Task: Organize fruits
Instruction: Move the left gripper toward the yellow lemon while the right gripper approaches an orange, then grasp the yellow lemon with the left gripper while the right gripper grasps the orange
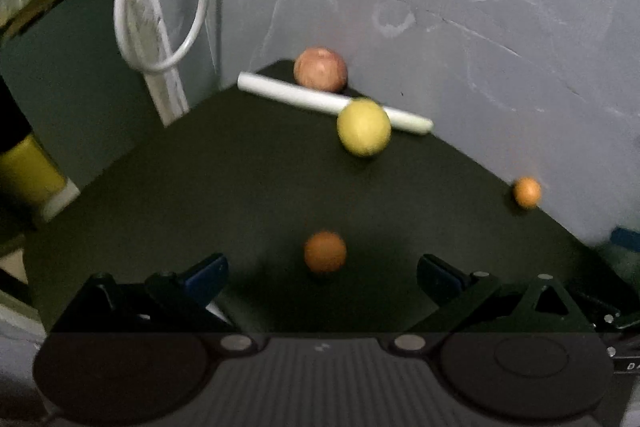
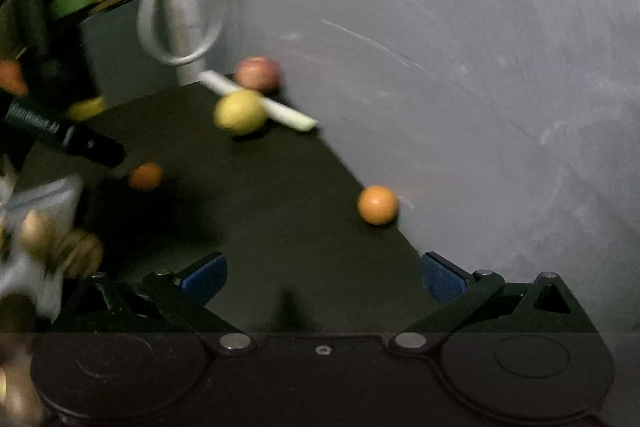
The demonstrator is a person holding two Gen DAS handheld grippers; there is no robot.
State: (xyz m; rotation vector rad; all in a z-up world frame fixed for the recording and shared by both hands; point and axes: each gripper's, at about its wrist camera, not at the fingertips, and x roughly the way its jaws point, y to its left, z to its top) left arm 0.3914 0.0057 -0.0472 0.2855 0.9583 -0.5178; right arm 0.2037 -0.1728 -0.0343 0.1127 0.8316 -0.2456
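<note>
Four fruits lie on a dark table point(image 1: 200, 187). A red apple point(image 1: 320, 69) sits in the far corner against the wall. A yellow fruit point(image 1: 363, 127) lies in front of a white bar point(image 1: 288, 93). A small orange point(image 1: 325, 251) lies just ahead of my open, empty left gripper point(image 1: 322, 277). A second small orange point(image 1: 527, 191) rests by the wall. In the right wrist view my right gripper point(image 2: 323, 279) is open and empty; the wall-side orange point(image 2: 377, 205) is ahead of it, the other orange point(image 2: 145, 176) to the left, the yellow fruit point(image 2: 240, 111) and apple point(image 2: 258, 73) farther back.
A grey wall point(image 1: 480, 27) borders the table on the right. A white cable loop point(image 1: 160, 7) hangs at the back left. A yellow object point(image 1: 28, 171) stands left of the table. The left gripper's body point(image 2: 60, 131) and a hand point(image 2: 52, 243) show at the left of the right wrist view.
</note>
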